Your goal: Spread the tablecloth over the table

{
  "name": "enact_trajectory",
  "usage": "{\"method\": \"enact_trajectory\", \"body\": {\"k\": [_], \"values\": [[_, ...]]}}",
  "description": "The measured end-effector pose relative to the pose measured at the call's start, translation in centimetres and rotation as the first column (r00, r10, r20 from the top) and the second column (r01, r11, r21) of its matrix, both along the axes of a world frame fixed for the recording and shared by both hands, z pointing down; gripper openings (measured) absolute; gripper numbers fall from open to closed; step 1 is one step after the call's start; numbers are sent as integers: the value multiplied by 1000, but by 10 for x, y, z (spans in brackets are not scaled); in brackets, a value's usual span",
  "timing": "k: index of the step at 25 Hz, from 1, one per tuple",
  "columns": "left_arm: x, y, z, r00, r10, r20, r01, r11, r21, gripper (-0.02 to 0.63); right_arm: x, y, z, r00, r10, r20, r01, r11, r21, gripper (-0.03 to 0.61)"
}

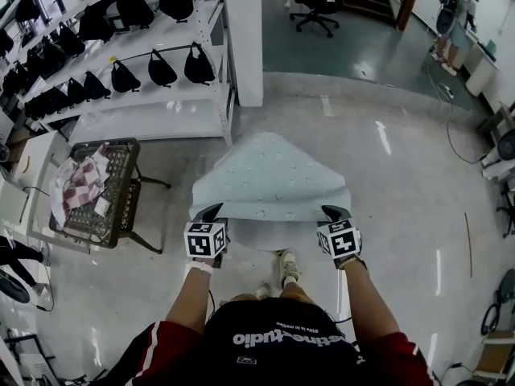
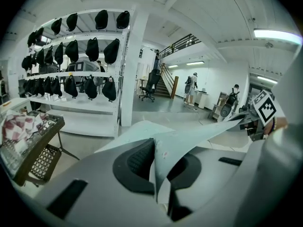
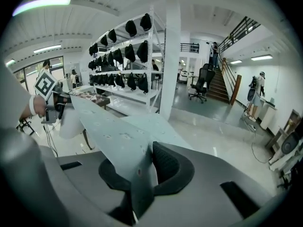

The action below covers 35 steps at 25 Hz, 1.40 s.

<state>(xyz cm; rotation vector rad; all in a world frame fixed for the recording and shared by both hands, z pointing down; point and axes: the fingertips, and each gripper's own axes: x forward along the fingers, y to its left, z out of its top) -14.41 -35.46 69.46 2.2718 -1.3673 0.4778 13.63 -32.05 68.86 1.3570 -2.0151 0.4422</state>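
Observation:
A pale blue-green tablecloth (image 1: pixel 269 175) with small printed spots is stretched out flat in the air in front of me, its far end narrowing to a point. My left gripper (image 1: pixel 211 212) is shut on the cloth's near left corner, and the fabric (image 2: pixel 163 150) is pinched between the dark pads. My right gripper (image 1: pixel 334 213) is shut on the near right corner, where the cloth (image 3: pixel 118 141) runs out from between its pads. Both grippers stand level with each other, a cloth's width apart. A pale surface (image 1: pixel 265 236) shows under the near edge; I cannot tell whether it is the table.
A black mesh basket cart (image 1: pixel 121 187) holding checked cloths stands at the left. Behind it are white shelves (image 1: pixel 153 103) with black bags and a white pillar (image 1: pixel 243 39). An office chair (image 1: pixel 318 2) and a person (image 1: pixel 455 22) are far off. My feet (image 1: pixel 288 265) are below.

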Motion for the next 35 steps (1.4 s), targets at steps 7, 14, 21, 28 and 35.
{"method": "enact_trajectory", "body": {"k": [7,14,21,28,35], "values": [[0,-8,1,999,-23,-31,22,999,-28,23,6,33,-1,999,-41,-27,40,998,-54,118],[-2,-8,0,998,-24,-65,21,999,-43,28,14,60,-17,999,-48,-25,46,996,-71,103],[-2,2,-5,997,-1,-76,-4,998,-55,72,17,64,-30,998,-33,-46,30,998,-58,52],[-7,27,-7,1000,29,4,-29,997,-71,132,18,57,-36,999,2,54,2,998,-59,29],[-13,56,0,993,23,114,-15,997,-73,179,22,49,-40,990,64,129,-57,997,-56,29]]}}
